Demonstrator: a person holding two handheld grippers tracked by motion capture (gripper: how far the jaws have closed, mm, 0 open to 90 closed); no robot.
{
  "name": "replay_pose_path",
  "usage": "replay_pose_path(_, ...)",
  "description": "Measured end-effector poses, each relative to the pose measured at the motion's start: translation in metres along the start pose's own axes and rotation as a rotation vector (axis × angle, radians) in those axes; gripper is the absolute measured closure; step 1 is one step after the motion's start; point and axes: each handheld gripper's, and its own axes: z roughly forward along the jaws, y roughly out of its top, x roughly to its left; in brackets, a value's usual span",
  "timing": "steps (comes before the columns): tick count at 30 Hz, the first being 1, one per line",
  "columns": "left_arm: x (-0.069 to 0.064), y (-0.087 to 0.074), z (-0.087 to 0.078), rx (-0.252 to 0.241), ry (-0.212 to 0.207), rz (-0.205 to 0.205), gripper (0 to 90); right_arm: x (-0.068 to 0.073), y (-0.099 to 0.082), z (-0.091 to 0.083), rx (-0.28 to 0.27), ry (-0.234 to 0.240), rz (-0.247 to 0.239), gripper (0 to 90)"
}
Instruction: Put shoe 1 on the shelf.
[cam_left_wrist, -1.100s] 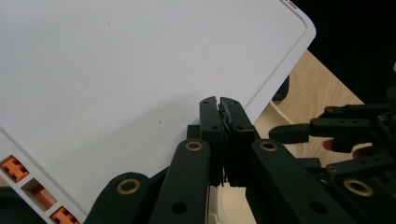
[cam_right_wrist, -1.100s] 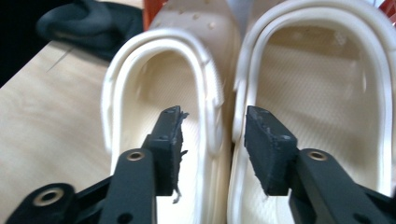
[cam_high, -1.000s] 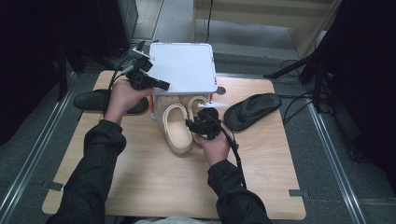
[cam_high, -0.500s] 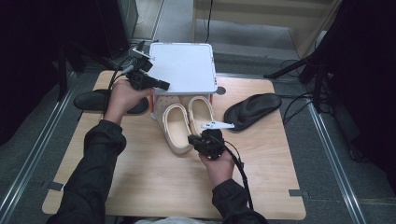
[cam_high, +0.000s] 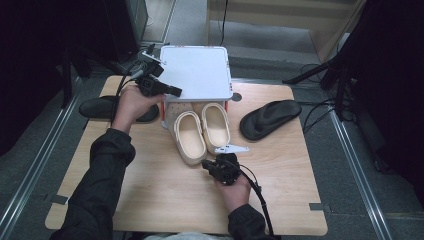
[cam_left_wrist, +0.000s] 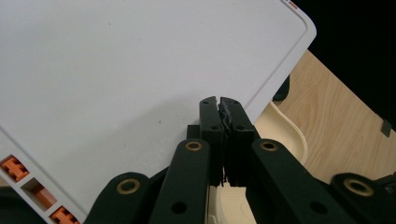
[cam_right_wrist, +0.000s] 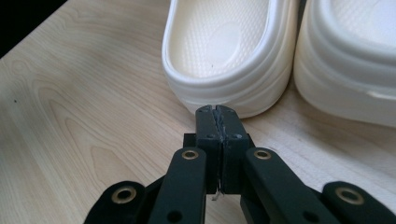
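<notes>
Pale wood makes up the tabletop (cam_high: 150, 200), which sits on a grey floor with dark surroundings in the high view. At the table's twelve o'clock edge stands a white box (cam_high: 197, 70) with a flat lid. Two cream clogs lie side by side just below it, toes tucked under the box's near edge: the left clog (cam_high: 189, 137) and the right clog (cam_high: 216, 125), touching each other. A black sandal (cam_high: 270, 119) lies at three o'clock of the clogs, well apart from them, and another black sandal (cam_high: 105, 107) lies at nine o'clock, partly under the person's left hand. The left gripper (cam_high: 172, 91) hovers at the box's nine o'clock corner, jaws pressed together with nothing between them. The right gripper (cam_high: 207, 164) sits at six o'clock of the left clog, just beside its heel.

Seen from the left gripper view, the left gripper (cam_left_wrist: 219, 100) has both jaws shut against each other, tips lying over the white box lid (cam_left_wrist: 116, 70) near its rim. A cream clog (cam_left_wrist: 280, 130) and bare table (cam_left_wrist: 336, 112) show at three o'clock.

Seen from the right gripper view, the right gripper (cam_right_wrist: 217, 109) has just been closing; its jaws now meet with nothing caught between them. Their tips point at twelve o'clock toward the left clog's heel (cam_right_wrist: 229, 60), just short of its wall. The right clog (cam_right_wrist: 350, 56) fills the two o'clock corner, beside the first.
</notes>
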Motion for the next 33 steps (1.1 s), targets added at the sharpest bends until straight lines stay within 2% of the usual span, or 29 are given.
replay_pose_path(9,0.001,0.0,0.0,-0.001,-0.004,-0.006,88.5,-0.001,0.002,0.012,0.009,0.012,0.004,90.0)
replay_pose_path(19,0.0,0.0,0.0,-0.002,-0.003,-0.006,88.5,0.004,0.008,0.017,0.022,0.0,-0.006,90.0)
replay_pose_path(23,0.0,0.0,0.0,-0.001,-0.004,-0.007,88.5,0.007,0.013,0.02,0.021,0.013,-0.008,90.0)
replay_pose_path(33,0.0,0.0,0.0,-0.002,-0.002,-0.008,88.5,0.015,0.032,0.029,0.006,-0.002,-0.024,90.0)
